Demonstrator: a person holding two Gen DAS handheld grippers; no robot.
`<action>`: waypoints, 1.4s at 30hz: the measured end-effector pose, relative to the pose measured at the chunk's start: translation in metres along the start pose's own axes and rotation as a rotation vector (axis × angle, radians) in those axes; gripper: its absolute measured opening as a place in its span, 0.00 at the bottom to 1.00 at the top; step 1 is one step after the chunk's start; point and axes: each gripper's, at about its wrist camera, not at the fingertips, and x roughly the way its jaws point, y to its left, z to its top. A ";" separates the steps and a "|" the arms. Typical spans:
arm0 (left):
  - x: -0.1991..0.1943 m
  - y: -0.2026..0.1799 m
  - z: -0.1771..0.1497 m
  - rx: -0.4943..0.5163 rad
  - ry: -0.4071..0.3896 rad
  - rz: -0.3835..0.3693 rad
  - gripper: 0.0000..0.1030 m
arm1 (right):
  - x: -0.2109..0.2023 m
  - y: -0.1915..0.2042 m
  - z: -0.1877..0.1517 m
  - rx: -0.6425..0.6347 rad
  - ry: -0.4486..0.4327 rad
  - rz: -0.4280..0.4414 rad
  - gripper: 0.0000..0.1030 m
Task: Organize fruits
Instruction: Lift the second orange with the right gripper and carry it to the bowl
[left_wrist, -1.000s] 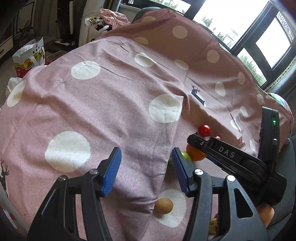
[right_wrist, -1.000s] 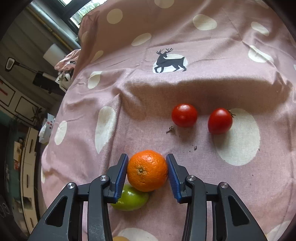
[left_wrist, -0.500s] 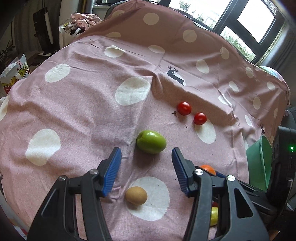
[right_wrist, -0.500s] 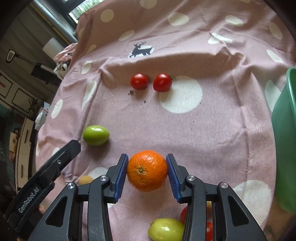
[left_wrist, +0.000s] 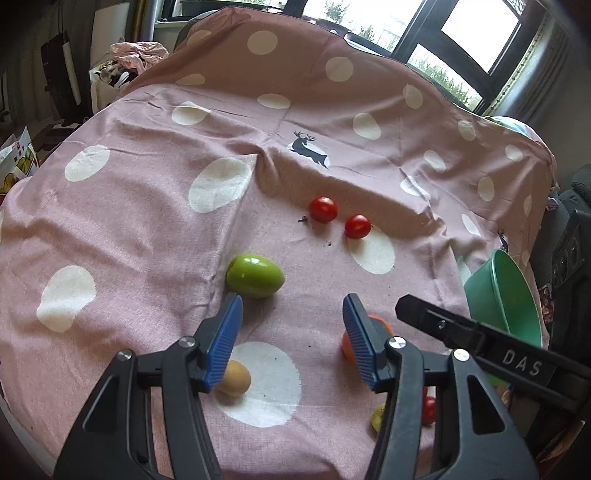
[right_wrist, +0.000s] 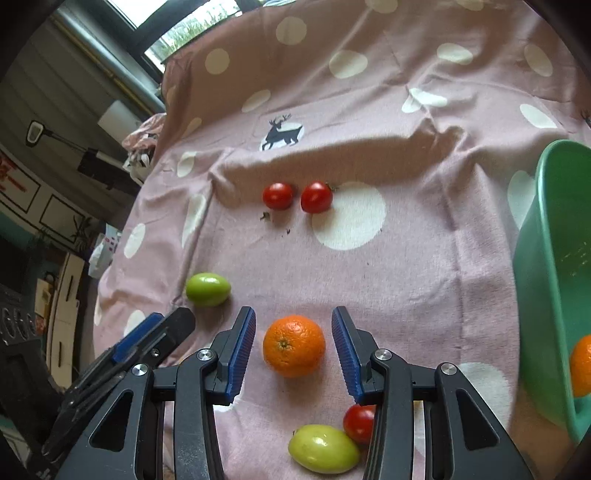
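Observation:
My right gripper (right_wrist: 293, 341) is open, its blue pads standing apart on either side of an orange (right_wrist: 293, 345) that rests on the pink spotted cloth (right_wrist: 406, 258). My left gripper (left_wrist: 291, 339) is open and empty, just short of a green fruit (left_wrist: 255, 275). That green fruit (right_wrist: 207, 289) lies left of the orange. Two red tomatoes (right_wrist: 277, 195) (right_wrist: 316, 197) lie side by side farther back. A yellow-green fruit (right_wrist: 323, 448) and a third tomato (right_wrist: 359, 422) lie near the front edge. A tan fruit (left_wrist: 233, 377) lies under my left gripper.
A green bowl (right_wrist: 546, 280) stands tilted at the right edge with another orange (right_wrist: 581, 363) inside. It also shows in the left wrist view (left_wrist: 495, 291). A cloth ridge (right_wrist: 369, 147) crosses behind the tomatoes. Windows and room clutter lie beyond the table.
My right gripper has opened and the orange now sits on the cloth, near the front. My left gripper has swung right and closer to the green fruit.

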 end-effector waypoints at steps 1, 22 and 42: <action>0.002 -0.003 -0.001 0.005 0.010 -0.006 0.54 | -0.004 -0.004 0.001 0.014 -0.010 0.007 0.43; 0.048 -0.055 -0.031 0.153 0.170 -0.083 0.40 | 0.021 -0.029 -0.007 0.169 0.065 0.127 0.44; 0.055 -0.051 -0.033 0.131 0.182 -0.087 0.40 | 0.031 -0.024 -0.009 0.140 0.088 0.140 0.40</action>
